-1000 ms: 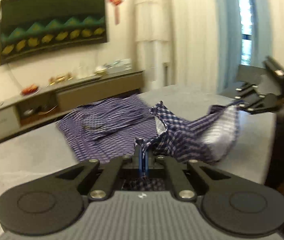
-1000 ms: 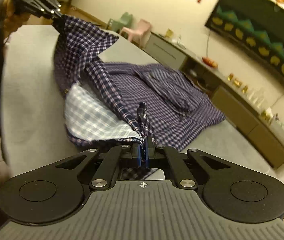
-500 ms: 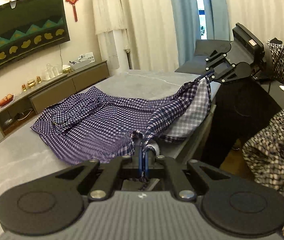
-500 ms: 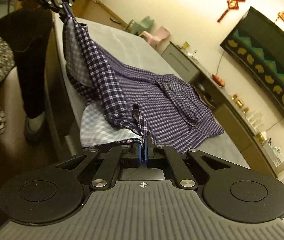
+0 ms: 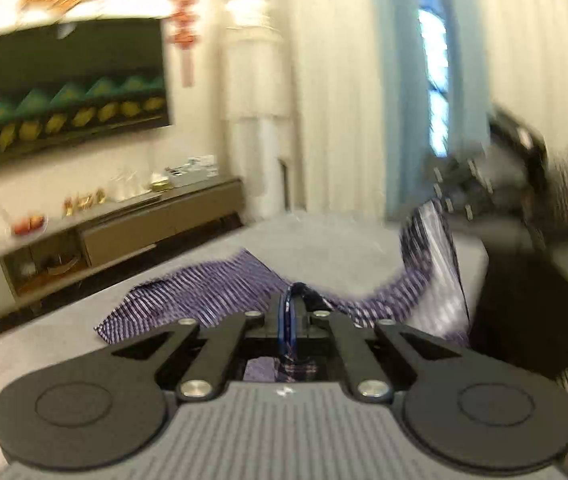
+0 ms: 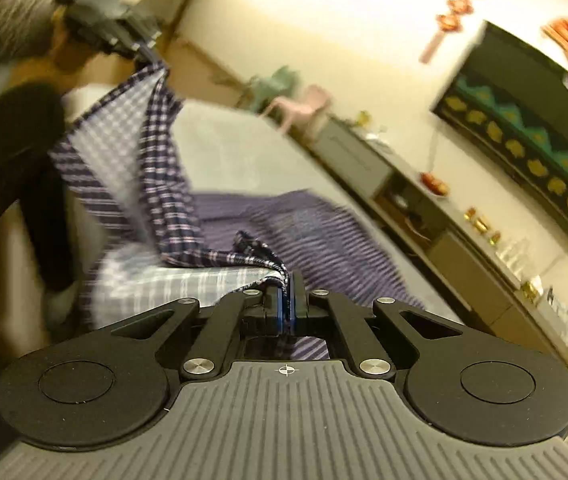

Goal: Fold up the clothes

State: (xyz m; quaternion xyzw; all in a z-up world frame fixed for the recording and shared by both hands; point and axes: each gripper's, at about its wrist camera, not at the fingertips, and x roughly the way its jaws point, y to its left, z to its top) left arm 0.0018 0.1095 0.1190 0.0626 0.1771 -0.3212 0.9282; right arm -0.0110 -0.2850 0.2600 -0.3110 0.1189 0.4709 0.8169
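My left gripper is pressed together on a bunched edge of the purple checked shirt, and my right gripper pinches another stretch of the same hem, its jaws closed tight on the cloth. Between the two grips the hem hangs raised in a loose arc, its pale inner side showing, while the rest of the shirt lies spread on the grey table. Both views are blurred. Beyond the table stand a low sideboard against the wall and a dark screen above it.
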